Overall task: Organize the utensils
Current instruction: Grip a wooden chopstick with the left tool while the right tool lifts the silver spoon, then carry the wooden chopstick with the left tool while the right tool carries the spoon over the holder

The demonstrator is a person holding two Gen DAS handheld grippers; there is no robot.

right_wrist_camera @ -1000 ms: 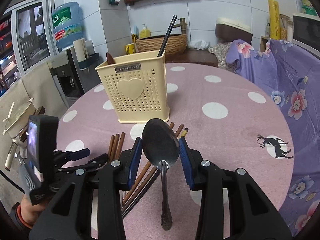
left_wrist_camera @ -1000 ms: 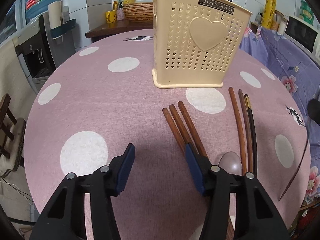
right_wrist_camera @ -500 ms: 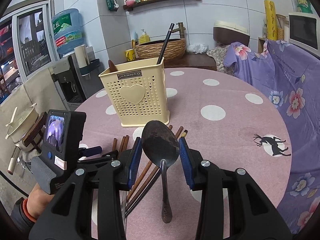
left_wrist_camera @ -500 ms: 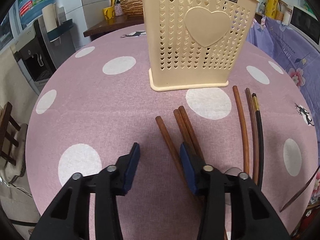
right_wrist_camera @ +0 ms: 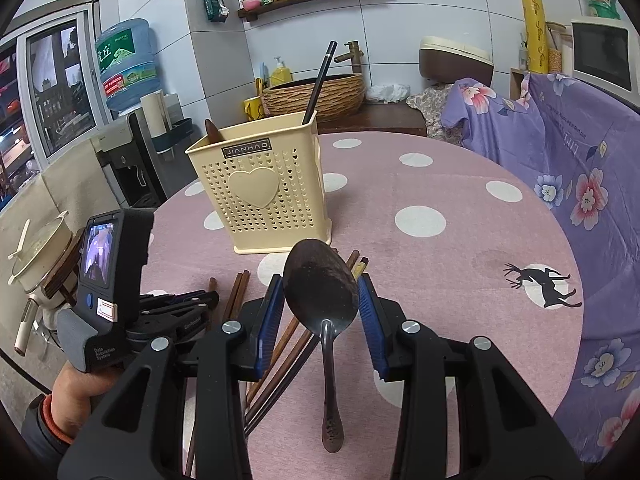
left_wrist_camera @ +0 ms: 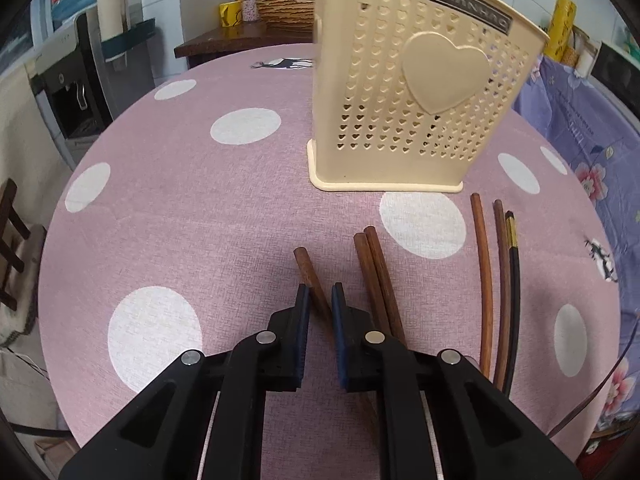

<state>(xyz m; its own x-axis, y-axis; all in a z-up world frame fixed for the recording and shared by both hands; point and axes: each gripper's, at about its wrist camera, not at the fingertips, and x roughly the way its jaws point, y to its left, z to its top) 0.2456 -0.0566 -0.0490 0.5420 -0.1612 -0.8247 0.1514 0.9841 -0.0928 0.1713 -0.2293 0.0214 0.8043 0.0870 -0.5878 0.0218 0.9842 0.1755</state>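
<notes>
A cream perforated utensil holder with a heart stands on the pink dotted table; it also shows in the right wrist view, holding a black chopstick and a brown handle. My left gripper is shut on a brown wooden chopstick lying on the table. Two more brown chopsticks lie just right of it. My right gripper is shut on the bowl of a metal spoon, handle hanging down, above the table.
Three more chopsticks, two brown and one black, lie farther right near the table's edge. A purple floral cloth hangs at the right. A water dispenser and a wicker basket stand beyond the table.
My left gripper has moved forward to the chopsticks and closed on the leftmost one, which has shifted apart from the other two. The right gripper keeps holding the spoon.
</notes>
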